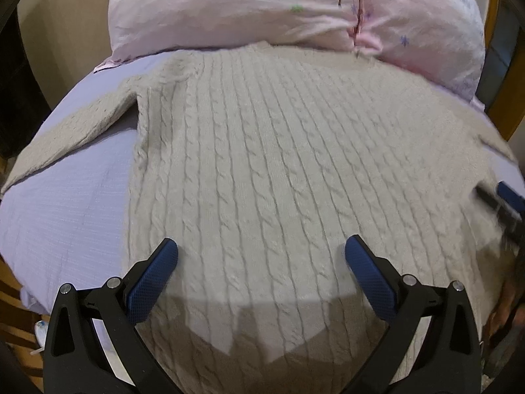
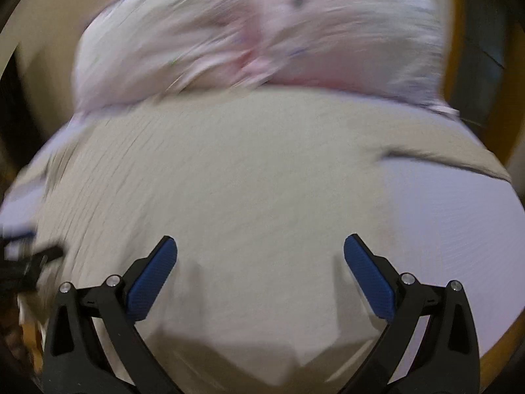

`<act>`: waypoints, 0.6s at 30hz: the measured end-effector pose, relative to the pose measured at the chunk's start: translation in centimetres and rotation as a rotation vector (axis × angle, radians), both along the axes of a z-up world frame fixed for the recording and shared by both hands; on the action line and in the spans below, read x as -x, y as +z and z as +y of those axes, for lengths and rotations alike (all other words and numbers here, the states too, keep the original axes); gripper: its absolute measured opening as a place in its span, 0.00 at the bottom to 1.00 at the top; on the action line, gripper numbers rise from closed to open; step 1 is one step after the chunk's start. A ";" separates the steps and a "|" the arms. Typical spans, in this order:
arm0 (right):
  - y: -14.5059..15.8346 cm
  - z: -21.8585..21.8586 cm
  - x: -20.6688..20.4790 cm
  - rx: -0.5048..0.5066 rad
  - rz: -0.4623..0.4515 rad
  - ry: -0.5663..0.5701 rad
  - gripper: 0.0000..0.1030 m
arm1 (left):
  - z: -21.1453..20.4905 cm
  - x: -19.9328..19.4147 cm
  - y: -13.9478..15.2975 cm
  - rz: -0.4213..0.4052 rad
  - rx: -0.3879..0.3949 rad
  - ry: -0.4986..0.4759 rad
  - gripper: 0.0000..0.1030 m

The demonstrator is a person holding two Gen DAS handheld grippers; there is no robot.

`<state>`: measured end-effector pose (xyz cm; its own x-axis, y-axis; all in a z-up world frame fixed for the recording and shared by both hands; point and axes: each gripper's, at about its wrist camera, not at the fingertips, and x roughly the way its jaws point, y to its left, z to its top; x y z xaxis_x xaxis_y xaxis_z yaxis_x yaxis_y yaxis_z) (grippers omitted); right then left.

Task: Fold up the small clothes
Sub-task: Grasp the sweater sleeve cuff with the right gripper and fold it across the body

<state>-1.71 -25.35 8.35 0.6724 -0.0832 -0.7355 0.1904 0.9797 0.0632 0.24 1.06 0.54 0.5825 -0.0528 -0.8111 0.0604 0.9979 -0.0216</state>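
Sweater [image 1: 262, 170]: lying flat on the sheet [image 1: 65, 203], stretching far beyond both grippers toward the pillow [image 1: 262, 10]. Left gripper [image 1: 261, 256]: hovering over it, jaws spread wide, holding nothing. Right gripper [image 2: 261, 256]: likewise.

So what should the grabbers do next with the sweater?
Probably the left gripper should move left and pinch the sleeve. The sweater lies flat on the sheet, its sleeve is spread out to the side, and both the left and right gripper are open and hold nothing.
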 end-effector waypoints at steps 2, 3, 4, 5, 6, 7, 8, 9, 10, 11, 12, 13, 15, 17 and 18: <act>1.8 -6.7 0.1 -0.056 -0.066 -0.165 0.98 | 1.4 0.0 1.0 -0.068 0.054 0.016 0.99; 2.3 -9.8 0.3 -0.091 -0.087 -0.241 0.97 | 2.1 0.0 1.6 -0.112 0.077 0.018 0.99; 2.9 -14.5 0.6 -0.154 -0.110 -0.352 0.89 | 2.5 0.0 1.9 -0.140 0.089 0.018 0.99; 3.0 -18.2 1.0 -0.214 -0.126 -0.441 0.83 | 2.9 -0.1 2.3 -0.170 0.101 0.017 0.99; 2.9 -21.0 1.3 -0.262 -0.134 -0.503 0.71 | 3.5 -0.1 2.8 -0.207 0.115 0.015 0.99; 2.7 -24.1 1.7 -0.319 -0.136 -0.578 0.65 | 3.7 -0.3 3.0 -0.220 0.121 0.012 0.99; 2.1 -27.8 2.2 -0.398 -0.140 -0.666 0.54 | 4.0 -0.6 3.3 -0.230 0.128 0.010 0.99; 1.5 -30.9 2.7 -0.472 -0.148 -0.743 0.44 | 4.4 -0.9 3.4 -0.234 0.137 0.010 0.99; 1.0 -32.8 3.1 -0.512 -0.152 -0.792 0.40 | 4.5 -1.2 3.5 -0.234 0.145 0.012 0.99; 0.3 -35.1 3.5 -0.557 -0.151 -0.858 0.37 | 4.9 -1.7 3.5 -0.232 0.161 0.015 0.99; -0.3 -36.5 3.8 -0.586 -0.143 -0.902 0.37 | 5.3 -1.9 3.5 -0.234 0.189 0.019 0.99; -0.7 -37.2 3.8 -0.602 -0.135 -0.926 0.37 | 5.5 -2.1 3.5 -0.235 0.206 0.024 0.99; -2.0 -38.4 4.0 -0.635 -0.117 -0.961 0.37 | 6.4 -2.3 3.6 -0.245 0.251 0.049 0.99; -2.8 -39.4 3.8 -0.669 -0.134 -0.975 0.32 | 7.2 -2.7 3.6 -0.241 0.275 0.074 0.99; -2.9 -39.5 3.5 -0.658 -0.132 -0.984 0.24 | 7.8 -2.8 3.5 -0.238 0.289 0.093 0.99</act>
<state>-5.18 -64.88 5.47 0.6042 -0.2384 -0.7604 0.7968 0.1882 0.5741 3.05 8.87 4.07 0.7659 -0.1976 -0.6119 0.0072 0.9542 -0.2992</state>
